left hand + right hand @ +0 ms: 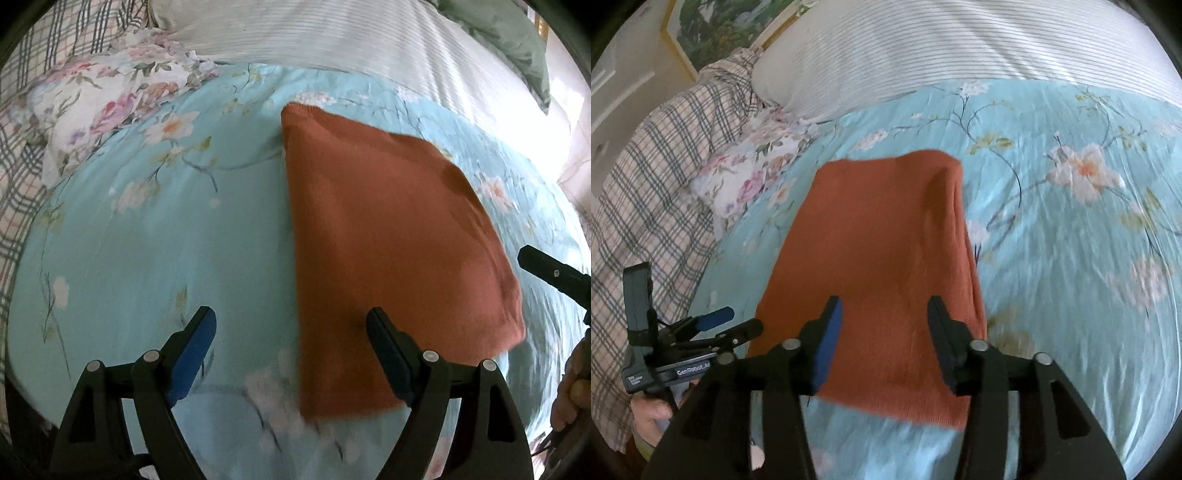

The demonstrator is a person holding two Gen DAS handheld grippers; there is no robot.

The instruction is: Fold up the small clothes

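A rust-orange knitted garment lies folded flat on the light-blue floral bedspread. My left gripper hangs open above the garment's near left edge, nothing between its fingers. In the right wrist view the same orange garment lies straight ahead. My right gripper hovers over its near end with the jaws apart and no cloth pinched. The left gripper shows at the left of that view, held by a hand. A black finger of the right gripper enters the left wrist view at the right edge.
A white striped pillow lies across the far side of the bed. A flowered white cloth and a plaid cover sit at the left. A green cushion is at the far right. A framed picture hangs behind.
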